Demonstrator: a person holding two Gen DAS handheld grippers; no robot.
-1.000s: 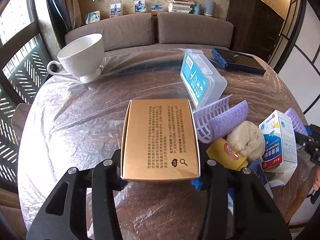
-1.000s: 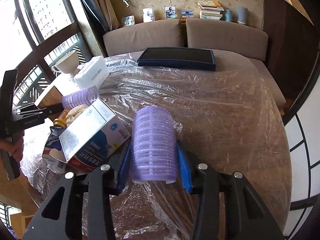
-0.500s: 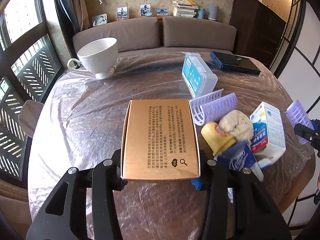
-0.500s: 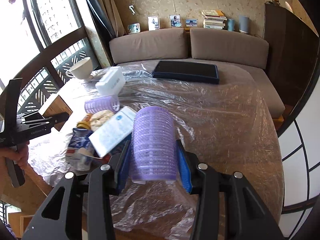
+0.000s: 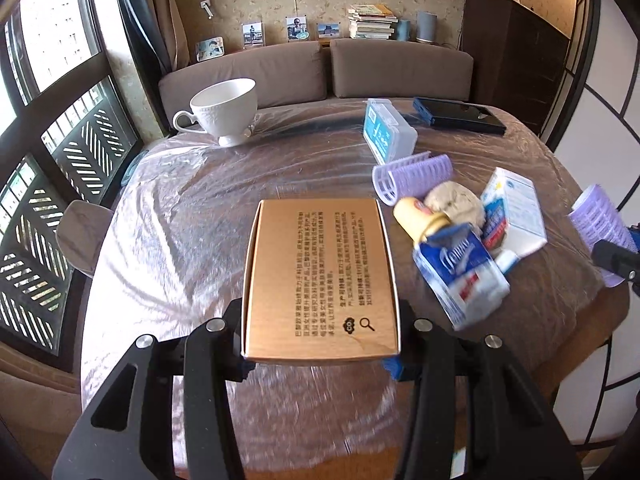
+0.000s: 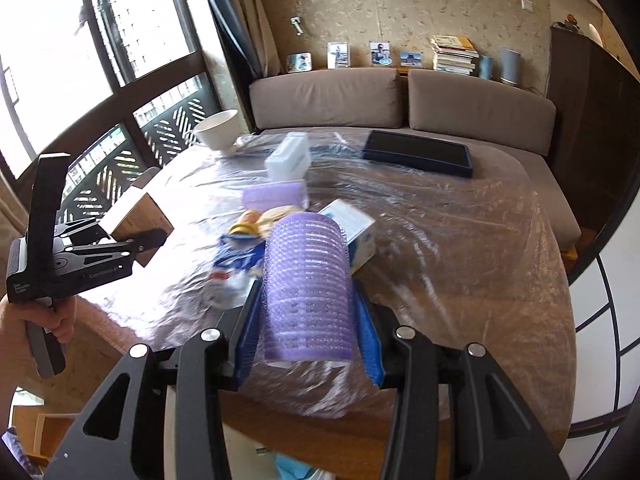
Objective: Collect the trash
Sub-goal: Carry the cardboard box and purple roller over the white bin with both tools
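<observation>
Left claw (image 5: 320,354) pinched a brown box (image 5: 322,276) at its near end, while the right claw (image 6: 307,344) gripped a purple roller (image 6: 307,288) between blue pads. At two o'clock of the box lay a trash heap: another roller (image 5: 412,176), a yellow cap (image 5: 416,216), a blurred blue packet (image 5: 460,270) and a white carton (image 5: 516,212). Plastic film covered the round bench (image 5: 180,220), with a white cup (image 5: 226,110) at eleven o'clock and a sofa (image 5: 360,68) behind.

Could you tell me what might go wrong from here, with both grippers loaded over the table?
1. The left gripper clamps only the near end of the brown box, so the box could tilt or slip out.
2. The purple hair roller in the right gripper is round and springy, so it may squirt out.
3. A low sweep could snag the plastic sheet and drag the white cup.
</observation>
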